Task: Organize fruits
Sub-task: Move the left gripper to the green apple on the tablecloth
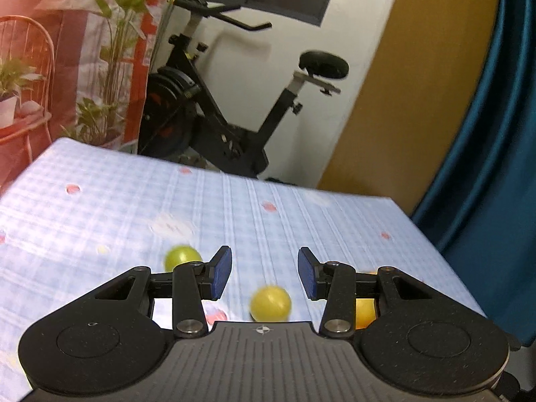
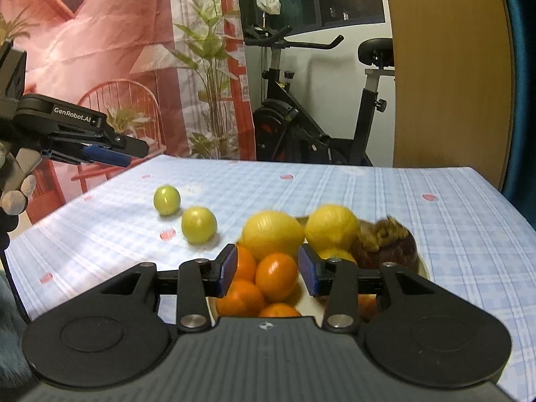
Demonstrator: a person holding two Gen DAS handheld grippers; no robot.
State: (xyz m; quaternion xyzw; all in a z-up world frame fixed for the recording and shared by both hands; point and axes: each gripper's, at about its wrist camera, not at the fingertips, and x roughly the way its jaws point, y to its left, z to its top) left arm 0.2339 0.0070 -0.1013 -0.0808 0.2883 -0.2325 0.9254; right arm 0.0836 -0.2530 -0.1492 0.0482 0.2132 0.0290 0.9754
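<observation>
A pale bowl [image 2: 424, 269] holds several oranges [image 2: 276, 276], two lemons [image 2: 272, 239] and a dark red-brown fruit [image 2: 388, 248]. My right gripper [image 2: 268, 271] hovers just above the oranges, its blue pads apart and touching nothing. Two small yellow-green fruits [image 2: 166, 200] [image 2: 199, 224] lie loose on the cloth left of the bowl. My left gripper [image 1: 264, 274] is open and empty above the table, with one yellow-green fruit [image 1: 270, 303] below it and another [image 1: 182, 258] to its left. An orange fruit [image 1: 364, 311] peeks out behind its right finger. In the right wrist view the left gripper [image 2: 134, 152] hangs at far left, above the table's edge.
A blue checked cloth [image 2: 435, 201] with pink spots covers the table; its far edge runs across mid-frame. An exercise bike [image 2: 301, 117] stands behind it, beside a wooden panel [image 2: 449, 67] and a blue curtain [image 1: 495, 134]. A gloved hand [image 2: 16, 194] holds the left gripper.
</observation>
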